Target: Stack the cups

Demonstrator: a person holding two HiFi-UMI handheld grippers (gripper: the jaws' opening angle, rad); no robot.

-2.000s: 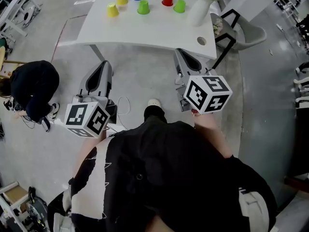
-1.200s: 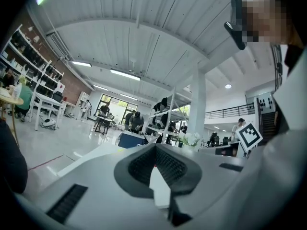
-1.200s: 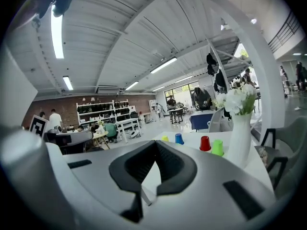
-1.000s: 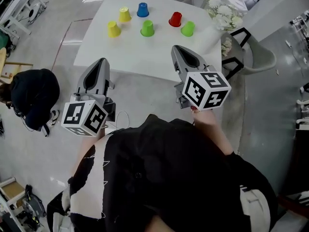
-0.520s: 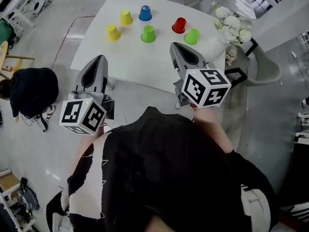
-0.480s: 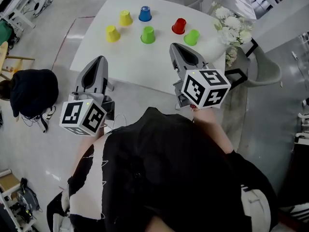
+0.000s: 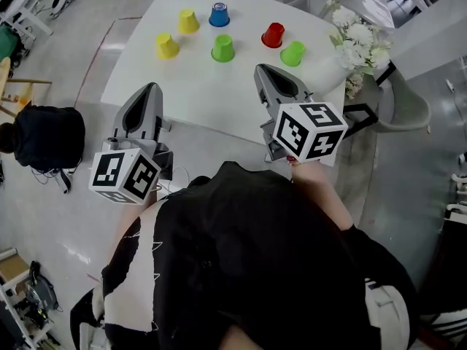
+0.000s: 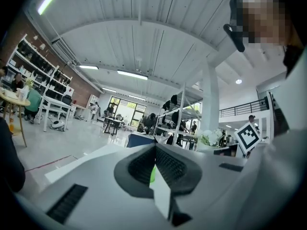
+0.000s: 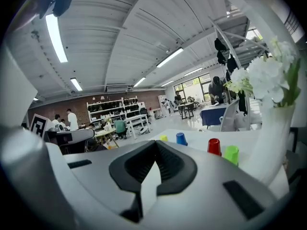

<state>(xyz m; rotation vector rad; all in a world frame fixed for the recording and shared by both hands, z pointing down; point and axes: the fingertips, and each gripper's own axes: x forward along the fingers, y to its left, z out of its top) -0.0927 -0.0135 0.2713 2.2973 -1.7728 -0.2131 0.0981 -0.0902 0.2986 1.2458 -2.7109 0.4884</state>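
Observation:
Several small cups stand upside down on the white table (image 7: 146, 71): two yellow ones (image 7: 188, 20) (image 7: 166, 46), a blue one (image 7: 219, 14), a green one (image 7: 222, 47), a red one (image 7: 274, 34) and another green one (image 7: 293, 52). My left gripper (image 7: 151, 87) is shut and empty, held just short of the table's near edge. My right gripper (image 7: 261, 68) is also shut and empty, with its tip over the near part of the table. In the right gripper view the blue cup (image 9: 181, 138), red cup (image 9: 214, 146) and green cup (image 9: 231, 154) stand ahead, beyond the jaws.
A white vase of flowers (image 7: 349, 46) stands at the table's right end, close to the right gripper and large in the right gripper view (image 9: 271, 123). A grey chair (image 7: 400, 104) stands beyond it. A person in black (image 7: 47, 137) crouches on the floor at left.
Both grippers have moved forward towards the table and a little down. The table and cups now lie closer in the head view. The jaws stay shut.

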